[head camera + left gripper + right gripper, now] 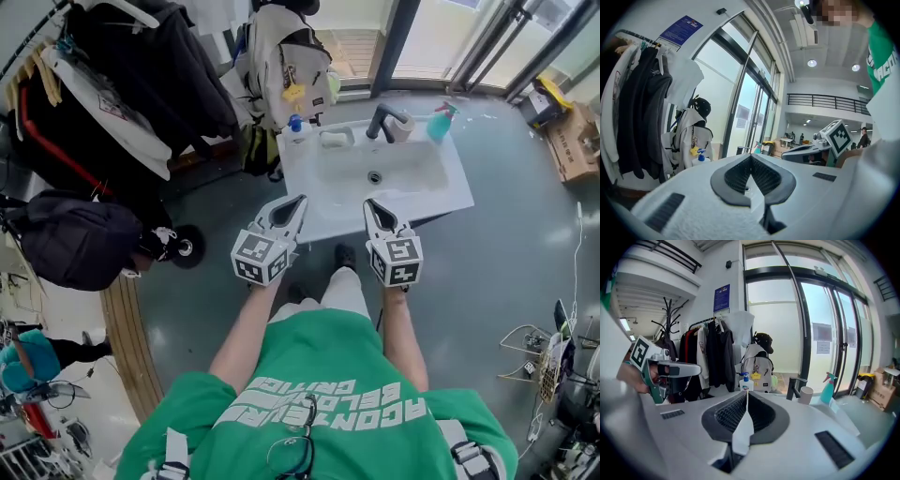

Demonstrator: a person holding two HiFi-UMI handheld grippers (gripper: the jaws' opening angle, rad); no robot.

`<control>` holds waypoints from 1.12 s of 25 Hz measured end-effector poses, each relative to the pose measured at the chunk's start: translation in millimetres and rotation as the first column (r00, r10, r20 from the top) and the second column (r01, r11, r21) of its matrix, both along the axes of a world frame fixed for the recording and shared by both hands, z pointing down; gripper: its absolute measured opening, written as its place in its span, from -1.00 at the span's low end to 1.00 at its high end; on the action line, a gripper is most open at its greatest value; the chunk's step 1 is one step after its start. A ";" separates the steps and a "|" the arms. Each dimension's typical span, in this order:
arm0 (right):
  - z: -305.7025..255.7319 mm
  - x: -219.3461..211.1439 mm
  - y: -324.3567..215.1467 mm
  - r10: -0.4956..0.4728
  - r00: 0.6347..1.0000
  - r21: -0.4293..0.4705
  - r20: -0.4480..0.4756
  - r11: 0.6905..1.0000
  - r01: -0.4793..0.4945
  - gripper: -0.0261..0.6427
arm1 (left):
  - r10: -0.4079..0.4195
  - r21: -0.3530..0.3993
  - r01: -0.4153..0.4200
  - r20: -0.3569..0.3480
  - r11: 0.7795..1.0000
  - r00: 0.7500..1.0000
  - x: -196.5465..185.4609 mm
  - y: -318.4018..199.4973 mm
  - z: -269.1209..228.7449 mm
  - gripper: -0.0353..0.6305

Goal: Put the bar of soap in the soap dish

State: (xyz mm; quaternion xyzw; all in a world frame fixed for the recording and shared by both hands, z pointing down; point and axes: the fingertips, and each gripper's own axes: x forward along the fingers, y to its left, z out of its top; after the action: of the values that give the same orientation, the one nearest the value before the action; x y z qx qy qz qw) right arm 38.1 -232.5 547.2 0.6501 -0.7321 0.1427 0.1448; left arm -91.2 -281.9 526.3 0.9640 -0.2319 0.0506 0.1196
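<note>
A person in a green shirt faces a white rectangular washbasin (pixel 441 187), with both grippers held at its front edge. The left gripper (pixel 300 201) and the right gripper (pixel 368 203) each have their jaws pressed together on nothing. On the washbasin's back rim, a pale bar of soap (pixel 336 137) seems to lie in the small white soap dish (pixel 323 142), beside the black tap (pixel 380 120).

Soap dish (pixel 324 142) left of faucet (pixel 382 121)

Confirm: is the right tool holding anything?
No, the right tool has its jaws pressed together with nothing between them in the right gripper view.
</note>
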 end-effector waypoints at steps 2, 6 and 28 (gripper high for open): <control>-2.9 -2.4 5.5 -0.005 1.000 0.014 0.006 1.000 0.005 -0.86 | 0.003 0.007 -0.003 0.003 1.000 1.000 -2.6 4.2 -0.8 -0.87; -7.5 -10.3 12.6 -0.026 1.000 0.041 0.006 0.999 0.026 -0.86 | 0.009 0.025 -0.009 0.006 1.000 1.000 -5.4 9.2 -3.9 -0.87; -14.8 -34.3 5.1 -0.126 0.992 0.071 0.011 0.990 0.125 -0.86 | 0.006 0.028 -0.006 0.005 1.000 1.000 -4.6 11.3 -3.4 -0.87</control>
State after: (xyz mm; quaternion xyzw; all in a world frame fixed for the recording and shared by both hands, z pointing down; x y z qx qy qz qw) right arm 3.8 -227.4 532.3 0.6062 -0.7773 0.1124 0.1251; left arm -95.7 -270.6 522.9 0.9662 -0.2298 0.0501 0.1052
